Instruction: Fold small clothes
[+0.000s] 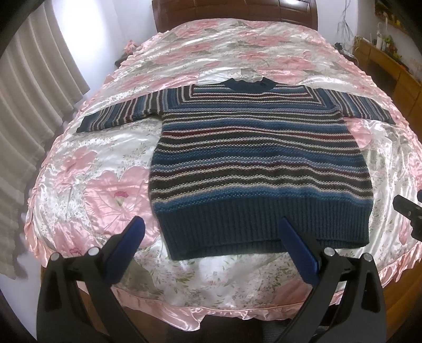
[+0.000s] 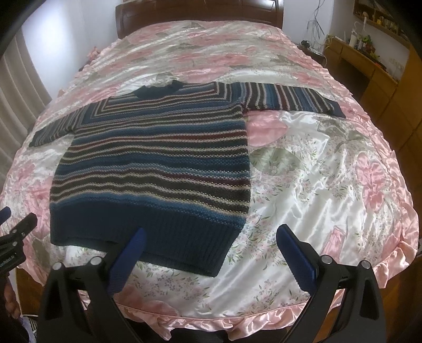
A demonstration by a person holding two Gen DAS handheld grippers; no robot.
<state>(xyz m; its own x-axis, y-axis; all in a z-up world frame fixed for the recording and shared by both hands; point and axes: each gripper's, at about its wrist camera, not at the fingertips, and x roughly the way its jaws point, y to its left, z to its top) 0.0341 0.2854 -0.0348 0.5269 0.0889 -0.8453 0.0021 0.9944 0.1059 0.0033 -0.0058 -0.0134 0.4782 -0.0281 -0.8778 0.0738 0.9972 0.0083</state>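
On bedspread [image 1: 105,163], flat striped sweater [image 1: 258,158]

Home bedroom: a bed with a pink floral satin bedspread [image 1: 100,163], a dark wooden headboard [image 1: 234,12] behind it, pleated curtains [image 1: 34,87] left, wooden desk [image 2: 369,66] right.

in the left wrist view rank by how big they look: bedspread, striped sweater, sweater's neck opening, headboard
1. bedspread
2. striped sweater
3. headboard, though it is far away and partly cut off, so its rank is unsure
4. neck opening
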